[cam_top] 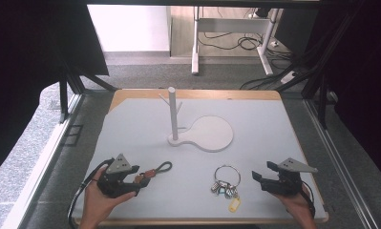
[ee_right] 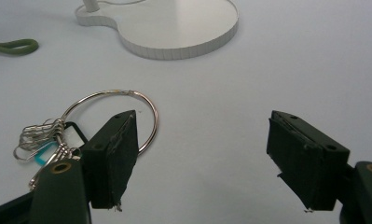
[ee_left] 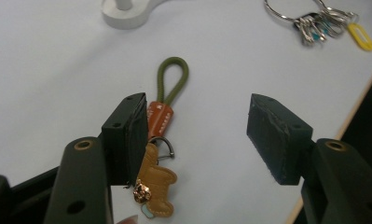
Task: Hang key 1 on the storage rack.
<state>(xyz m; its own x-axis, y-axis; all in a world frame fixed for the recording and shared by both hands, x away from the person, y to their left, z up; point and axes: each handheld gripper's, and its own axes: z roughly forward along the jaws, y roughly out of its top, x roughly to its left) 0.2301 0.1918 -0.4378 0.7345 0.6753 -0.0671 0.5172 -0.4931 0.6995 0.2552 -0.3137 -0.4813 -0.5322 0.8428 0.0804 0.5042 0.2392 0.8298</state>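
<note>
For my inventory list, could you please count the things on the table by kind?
Grippers: 2, left gripper and right gripper, both open
Stand with pegs: 1
Green loop keychain: 1
Key ring with a yellow tag: 1
Total: 5

Each hand-held gripper is matte black with a grey three-cornered plate on top: the left hand-held gripper (cam_top: 136,180) and the right hand-held gripper (cam_top: 263,176) alike. The blocky jaws carry worn, scuffed pads (edges frayed), brass-ringed holes and small screw holes. Black cables trail past bare forearms.
</note>
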